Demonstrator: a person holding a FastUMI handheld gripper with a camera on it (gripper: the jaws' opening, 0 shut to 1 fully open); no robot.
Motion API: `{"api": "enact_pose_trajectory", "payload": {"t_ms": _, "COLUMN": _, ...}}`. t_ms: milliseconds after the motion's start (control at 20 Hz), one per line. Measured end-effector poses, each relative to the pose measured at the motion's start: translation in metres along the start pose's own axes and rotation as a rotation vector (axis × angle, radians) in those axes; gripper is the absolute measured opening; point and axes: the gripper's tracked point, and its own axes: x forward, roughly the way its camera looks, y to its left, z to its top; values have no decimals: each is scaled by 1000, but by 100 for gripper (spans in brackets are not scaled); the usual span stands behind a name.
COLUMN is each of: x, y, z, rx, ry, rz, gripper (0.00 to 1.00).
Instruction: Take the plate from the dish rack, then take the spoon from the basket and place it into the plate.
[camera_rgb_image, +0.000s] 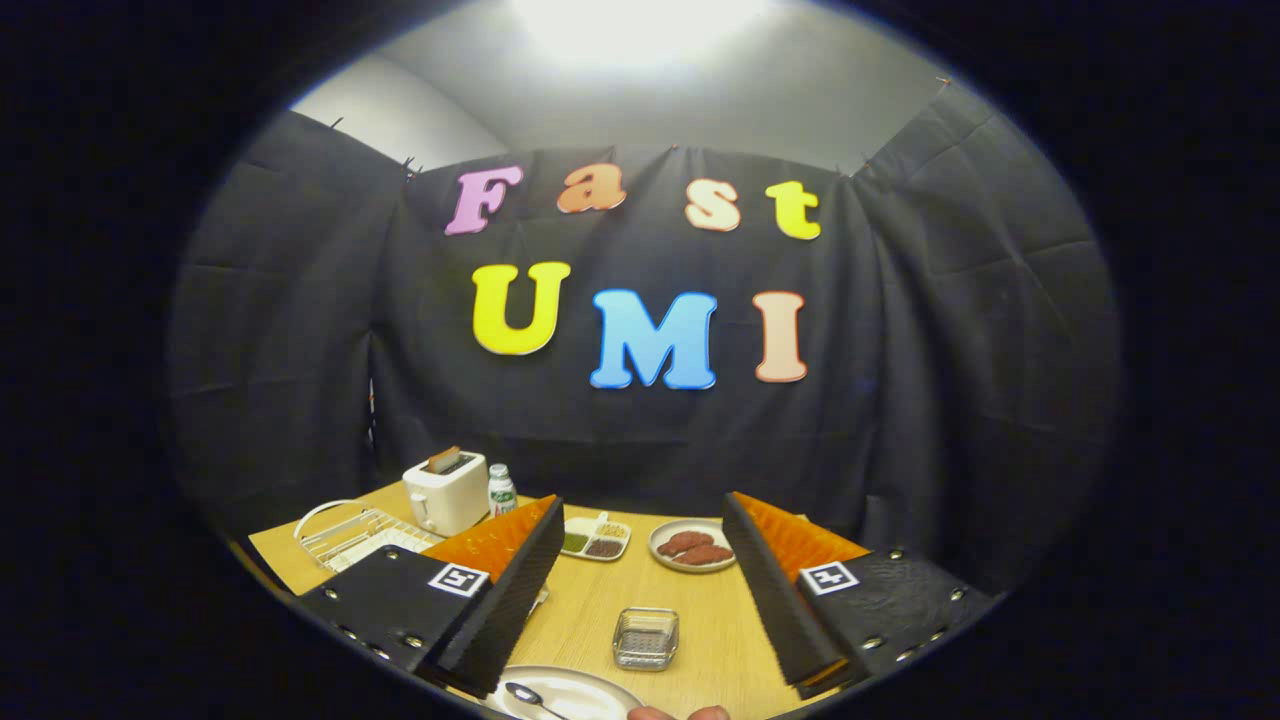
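My gripper (640, 520) is open and raised above the wooden table, nothing between its two orange-and-black fingers (510, 570). Below and between them, close to me, a white plate (580, 695) lies on the table with a spoon (530, 697) resting in it. A small clear mesh basket (646, 637) stands on the table just beyond the plate, between the fingers. The white wire dish rack (350, 535) sits at the table's left side, beyond the left finger.
A white toaster (446, 492) and a small bottle (501, 490) stand at the back left. A divided tray of condiments (596, 537) and a plate of brown patties (692, 546) lie farther back. A fingertip (680, 713) shows by the plate's near rim.
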Motion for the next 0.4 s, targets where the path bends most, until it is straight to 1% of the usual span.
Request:
{"api": "enact_pose_trajectory", "payload": {"t_ms": 50, "x": -6, "y": -11, "z": 6, "rx": -7, "ry": -18, "rz": -28, "gripper": 95}}
{"api": "enact_pose_trajectory", "payload": {"t_ms": 200, "x": -17, "y": -29, "z": 12, "rx": -31, "ry": -37, "rz": -77, "gripper": 95}}
{"api": "enact_pose_trajectory", "payload": {"t_ms": 400, "x": -26, "y": -44, "z": 4, "rx": -20, "ry": -17, "rz": -104, "gripper": 95}}
